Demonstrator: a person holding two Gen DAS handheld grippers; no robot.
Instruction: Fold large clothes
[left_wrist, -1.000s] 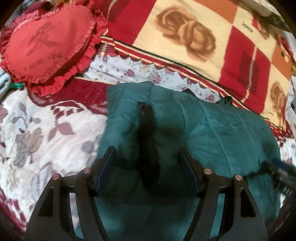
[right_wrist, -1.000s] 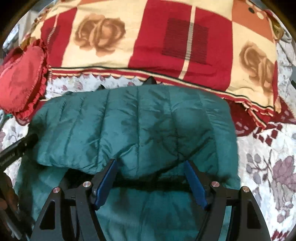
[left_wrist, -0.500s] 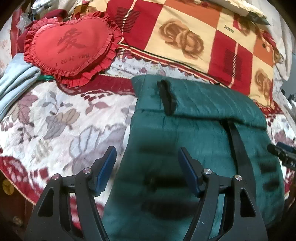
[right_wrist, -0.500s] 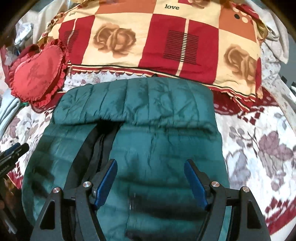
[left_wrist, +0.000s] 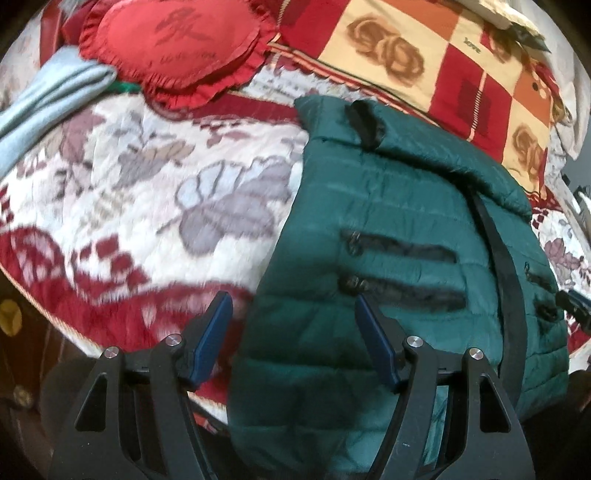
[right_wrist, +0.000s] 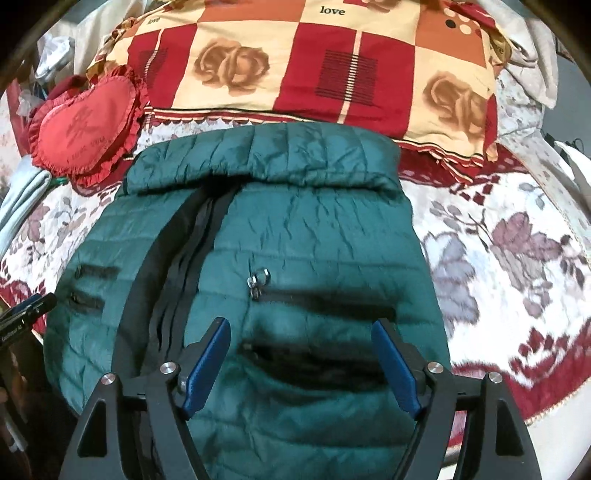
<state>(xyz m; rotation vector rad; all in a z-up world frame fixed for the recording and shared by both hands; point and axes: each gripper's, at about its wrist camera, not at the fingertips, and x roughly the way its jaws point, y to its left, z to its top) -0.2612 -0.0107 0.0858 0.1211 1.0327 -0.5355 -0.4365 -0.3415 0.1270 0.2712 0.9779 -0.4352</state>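
Note:
A dark green quilted jacket (left_wrist: 399, 229) lies on the bed with its far end folded back toward me; it also shows in the right wrist view (right_wrist: 295, 236), with a black zipper strip down its front and zipped pockets. My left gripper (left_wrist: 293, 314) is open and empty, above the jacket's near left edge. My right gripper (right_wrist: 301, 341) is open and empty, above the jacket's near right part over a pocket zipper. The tip of each gripper shows at the edge of the other's view.
A red heart-shaped cushion (left_wrist: 177, 48) lies at the far left, with a light blue garment (left_wrist: 44, 96) beside it. A red and cream checked blanket (right_wrist: 314, 62) lies behind the jacket. The floral bedspread (right_wrist: 517, 240) surrounds it; the bed edge is near me.
Both grippers have pulled back toward the near bed edge, away from the folded far end. The jacket's folded flap now lies flat and more of the jacket's front shows.

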